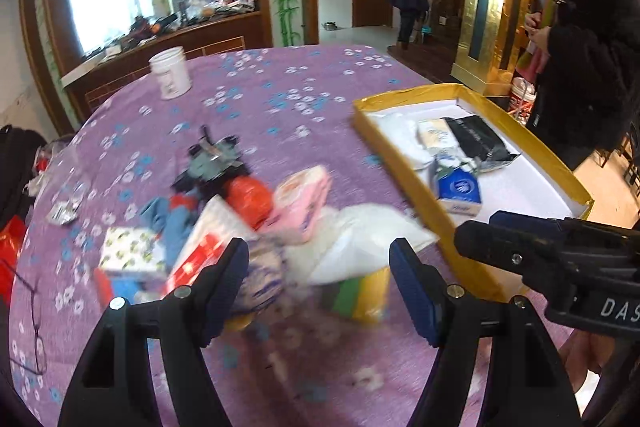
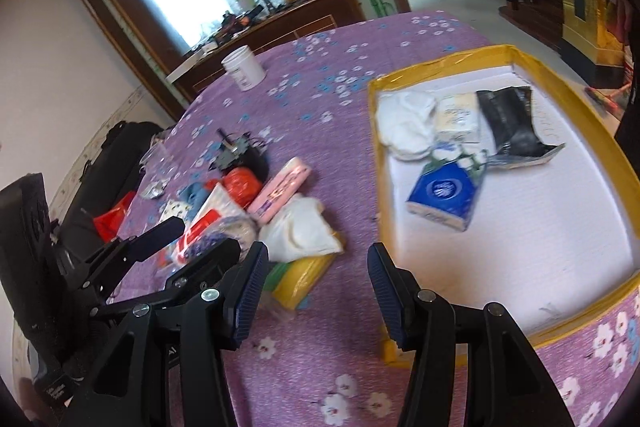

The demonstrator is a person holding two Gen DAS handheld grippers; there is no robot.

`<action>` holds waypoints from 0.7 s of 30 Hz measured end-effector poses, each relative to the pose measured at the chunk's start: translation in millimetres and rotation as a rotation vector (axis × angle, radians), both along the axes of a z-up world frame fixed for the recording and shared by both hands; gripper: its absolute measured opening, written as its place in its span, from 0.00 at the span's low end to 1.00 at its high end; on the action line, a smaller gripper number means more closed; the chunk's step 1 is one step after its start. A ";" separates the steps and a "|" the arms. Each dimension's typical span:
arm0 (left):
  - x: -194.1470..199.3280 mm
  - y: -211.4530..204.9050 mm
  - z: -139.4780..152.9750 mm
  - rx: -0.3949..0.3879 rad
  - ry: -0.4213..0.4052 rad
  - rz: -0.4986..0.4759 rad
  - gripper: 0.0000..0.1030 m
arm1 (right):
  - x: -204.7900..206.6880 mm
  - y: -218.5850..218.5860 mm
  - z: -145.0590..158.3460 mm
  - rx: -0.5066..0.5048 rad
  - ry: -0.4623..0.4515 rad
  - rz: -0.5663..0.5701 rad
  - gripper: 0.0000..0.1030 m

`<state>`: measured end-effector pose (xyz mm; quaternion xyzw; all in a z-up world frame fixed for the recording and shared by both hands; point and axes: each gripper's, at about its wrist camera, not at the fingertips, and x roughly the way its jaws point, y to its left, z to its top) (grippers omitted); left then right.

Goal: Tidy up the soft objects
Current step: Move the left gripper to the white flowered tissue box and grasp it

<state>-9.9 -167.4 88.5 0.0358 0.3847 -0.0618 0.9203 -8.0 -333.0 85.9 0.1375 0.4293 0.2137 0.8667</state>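
sorting was partway done, pile (image 1: 280, 227) of soft packs left on purple tablecloth (image 1: 280, 87).
yellow box (image 2: 600, 131) held blue tissue pack (image 2: 444, 197), black pouch (image 2: 510, 125), cream pack (image 2: 456, 117), white pads (image 2: 406, 127); pink pack (image 2: 278, 193), white bag (image 2: 298, 231), yellow pack (image 2: 298, 279) waited. left gripper (image 1: 320, 279) and right gripper (image 2: 316, 291) both gaped wide, empty. only "das" was readable, on right gripper body; labels blurred.

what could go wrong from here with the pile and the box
1. The pile is tightly heaped: the white soft bag leans on the pink pack and the yellow pack, so the open left hand-held gripper may drag neighbours along.
2. The two grippers are close together; the right hand-held gripper, open near the gold-rimmed box, could bump the left one.
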 end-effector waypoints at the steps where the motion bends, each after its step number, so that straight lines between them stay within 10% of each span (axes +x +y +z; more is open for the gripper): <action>1: -3.0 9.0 -1.4 -0.007 0.002 0.011 0.70 | -2.5 4.8 -0.5 0.002 -0.002 0.012 0.54; 21: -15.0 210.8 -42.7 -0.176 0.119 0.410 0.70 | -21.4 52.2 -32.3 -0.005 0.038 0.114 0.57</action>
